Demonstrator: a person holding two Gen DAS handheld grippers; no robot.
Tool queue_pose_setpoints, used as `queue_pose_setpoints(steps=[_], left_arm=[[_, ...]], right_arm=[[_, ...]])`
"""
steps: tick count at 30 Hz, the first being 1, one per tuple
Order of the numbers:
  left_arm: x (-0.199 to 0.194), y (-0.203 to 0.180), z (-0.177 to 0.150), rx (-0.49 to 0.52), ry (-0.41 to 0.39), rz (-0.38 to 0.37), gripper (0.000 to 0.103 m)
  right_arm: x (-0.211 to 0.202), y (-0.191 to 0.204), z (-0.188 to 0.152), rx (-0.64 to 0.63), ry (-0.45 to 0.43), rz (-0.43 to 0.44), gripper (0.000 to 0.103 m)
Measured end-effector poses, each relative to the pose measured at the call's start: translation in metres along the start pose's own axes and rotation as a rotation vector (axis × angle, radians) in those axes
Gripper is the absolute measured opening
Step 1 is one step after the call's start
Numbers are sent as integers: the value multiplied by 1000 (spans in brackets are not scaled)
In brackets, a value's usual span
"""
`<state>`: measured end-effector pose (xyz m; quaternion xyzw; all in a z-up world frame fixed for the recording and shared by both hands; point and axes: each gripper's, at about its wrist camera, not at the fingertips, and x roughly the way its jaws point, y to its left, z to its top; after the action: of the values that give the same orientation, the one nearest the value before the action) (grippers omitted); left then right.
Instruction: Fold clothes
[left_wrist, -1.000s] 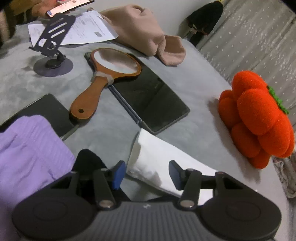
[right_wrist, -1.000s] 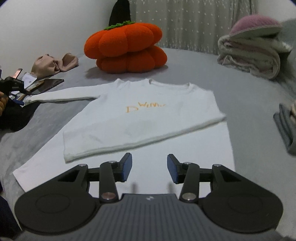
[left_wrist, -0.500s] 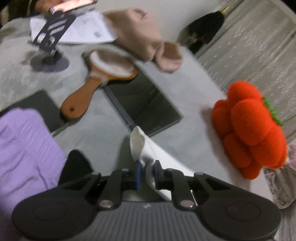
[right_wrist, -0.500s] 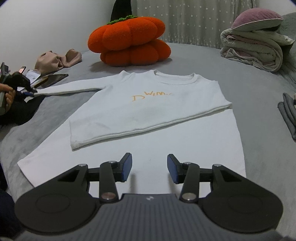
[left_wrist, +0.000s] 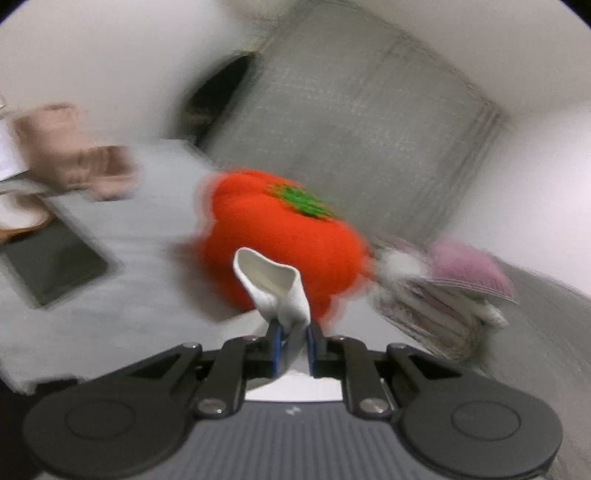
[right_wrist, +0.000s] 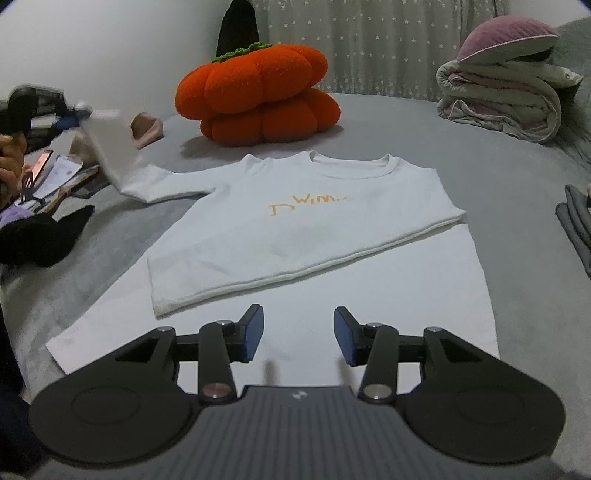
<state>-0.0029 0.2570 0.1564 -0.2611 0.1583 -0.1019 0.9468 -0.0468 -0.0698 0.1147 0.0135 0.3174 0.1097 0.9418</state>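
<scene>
A white long-sleeved shirt (right_wrist: 295, 221) with orange lettering lies flat on the grey bed, its lower part folded up over the body. Its left sleeve (right_wrist: 110, 147) is lifted off the bed at the far left, held up by my left gripper (right_wrist: 79, 110). In the left wrist view that gripper (left_wrist: 293, 345) is shut on the white sleeve cuff (left_wrist: 273, 284), which sticks up between the blue pads. My right gripper (right_wrist: 298, 339) hovers open over the shirt's near hem, nothing between its fingers.
An orange pumpkin cushion (right_wrist: 258, 96) sits behind the shirt's collar. A rolled blanket with a pink pillow (right_wrist: 506, 92) lies at the back right. Black cloth (right_wrist: 44, 236), papers, a phone and a beige garment (right_wrist: 147, 129) crowd the left side. Grey folded cloth (right_wrist: 580, 221) lies at the right edge.
My left gripper went from open over the cuff to shut on it, then lifted and swung the sleeve toward the pumpkin. The right gripper stayed open over the hem.
</scene>
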Motion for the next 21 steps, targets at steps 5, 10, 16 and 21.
queue_pose_setpoints(steps=[5,10,16,21], left_arm=[[13,-98,-69,225,192,-241,15],[22,-115,-109,277,377,-334,50],[13,-85,-98,232,378,-328,56],[24,-33,-83,131,374,-155,57]], right_arm=[[0,-7,0,48,-3,-10,47],[-3,-22,-1,96,-2,-33,47],[-4,-38,-3,159,8,-48,49],[-4,-45,-7,231,26,-20,52]])
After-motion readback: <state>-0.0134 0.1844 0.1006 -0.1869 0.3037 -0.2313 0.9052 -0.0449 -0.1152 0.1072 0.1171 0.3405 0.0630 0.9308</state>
